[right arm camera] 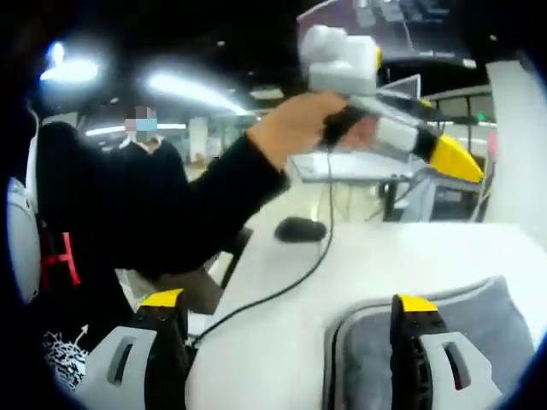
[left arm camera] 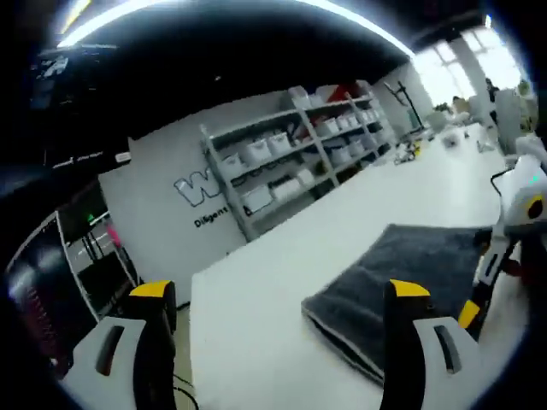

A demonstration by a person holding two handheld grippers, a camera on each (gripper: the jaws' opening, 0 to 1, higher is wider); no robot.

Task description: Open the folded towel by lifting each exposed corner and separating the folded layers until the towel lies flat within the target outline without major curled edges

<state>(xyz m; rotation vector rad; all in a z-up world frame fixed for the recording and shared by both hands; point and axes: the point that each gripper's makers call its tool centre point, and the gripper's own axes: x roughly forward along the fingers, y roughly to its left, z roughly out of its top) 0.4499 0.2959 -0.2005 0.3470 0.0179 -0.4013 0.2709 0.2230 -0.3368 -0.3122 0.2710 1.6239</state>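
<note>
The left gripper point(left arm camera: 278, 299) is held above the white table point(left arm camera: 256, 342) with its two yellow-tipped jaws wide apart and nothing between them. The folded grey towel point(left arm camera: 402, 273) lies on the table ahead of it and toward its right jaw; that jaw stands in front of the towel's near corner, but I cannot tell whether it touches the cloth. The towel is still folded, with layered edges visible along its near side, and its long side seems to run away from this gripper toward the far right.

The right gripper point(right arm camera: 286, 312) also has its jaws spread, with nothing held. In the right gripper view the towel point(right arm camera: 479, 333) lies under and behind the right jaw, its rounded, piped corner between the two jaws. This gripper looks nearer to the cloth and lower, so I judge it better placed to take the first corner.

The person's hand point(right arm camera: 295, 128) holds the left gripper point(right arm camera: 453, 154) high in the air, arm stretched out, yellow tip pointing down and away. A black cable point(right arm camera: 282, 290) hangs from it and crosses the table near the towel. I see no target outline on the table.
</note>
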